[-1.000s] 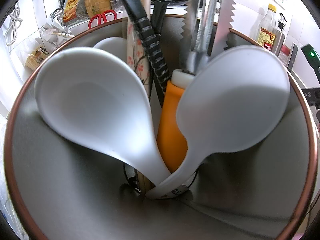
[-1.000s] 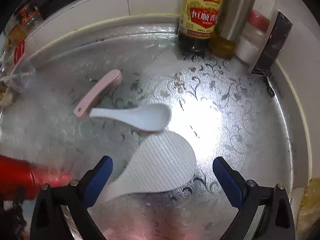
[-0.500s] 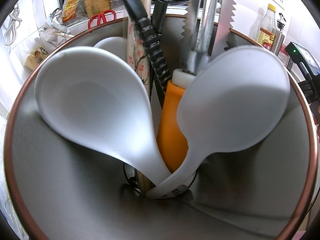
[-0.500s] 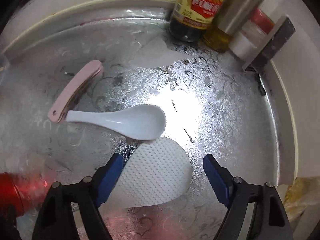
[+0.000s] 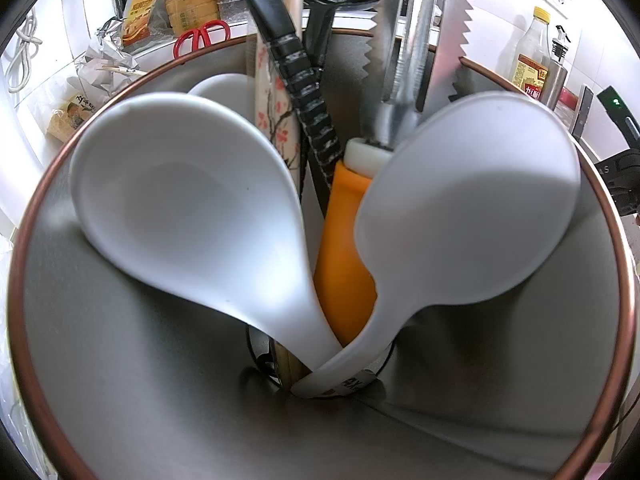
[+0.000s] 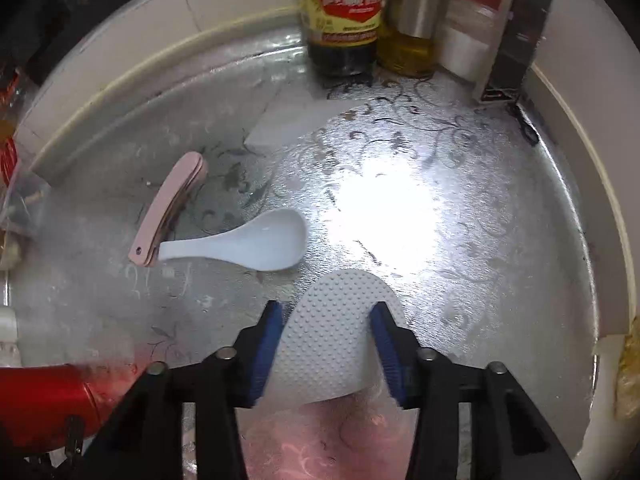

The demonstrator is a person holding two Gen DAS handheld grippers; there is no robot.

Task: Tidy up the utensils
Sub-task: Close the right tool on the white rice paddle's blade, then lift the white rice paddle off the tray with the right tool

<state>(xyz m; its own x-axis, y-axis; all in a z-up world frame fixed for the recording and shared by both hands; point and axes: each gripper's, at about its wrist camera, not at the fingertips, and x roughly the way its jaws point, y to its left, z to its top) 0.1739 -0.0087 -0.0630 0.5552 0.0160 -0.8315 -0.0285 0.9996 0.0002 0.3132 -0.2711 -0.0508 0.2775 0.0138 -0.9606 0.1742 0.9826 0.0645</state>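
Silvery foil with a dark vine pattern covers the counter (image 6: 460, 240), and glare whitens its middle. Nearest, at six o'clock in the right wrist view, the right gripper (image 6: 330, 344) points steeply down; its blue-padded jaws have just been closing and now sit against both edges of the dimpled white rice paddle (image 6: 336, 328), whose rounded tip pokes out toward twelve o'clock. Whether the paddle is off the foil I cannot tell. At about eight o'clock a red object (image 6: 44, 392) lies blurred at the frame edge. Just beyond the paddle, toward ten o'clock, a white ceramic spoon (image 6: 244, 244) lies flat with its bowl toward three o'clock, its handle end touching or nearly touching a pink folded knife (image 6: 168, 208) that runs up toward eleven. Farthest, at twelve to one o'clock against the wall, stand a dark sauce bottle (image 6: 344, 20) with a red and yellow label, a steel canister (image 6: 416, 4) just beside it, and a red-lidded jar (image 6: 472, 24).

The left wrist view looks down into a steel utensil holder (image 5: 120, 380) with a copper-coloured rim. Inside it, two white ladle-like spoons cross at their handles near six o'clock: the left spoon (image 5: 188, 208) leans to ten o'clock, the right spoon (image 5: 472, 208) to two. Between them stands an orange handle (image 5: 344, 264). Behind, toward twelve, rise a black ribbed handle (image 5: 304, 92), blossom-printed chopsticks (image 5: 276, 120) and a serrated steel blade (image 5: 456, 12). The left gripper's own fingers are out of sight, so I cannot tell its state. Red-handled scissors (image 5: 200, 38) lie beyond the rim at eleven o'clock.
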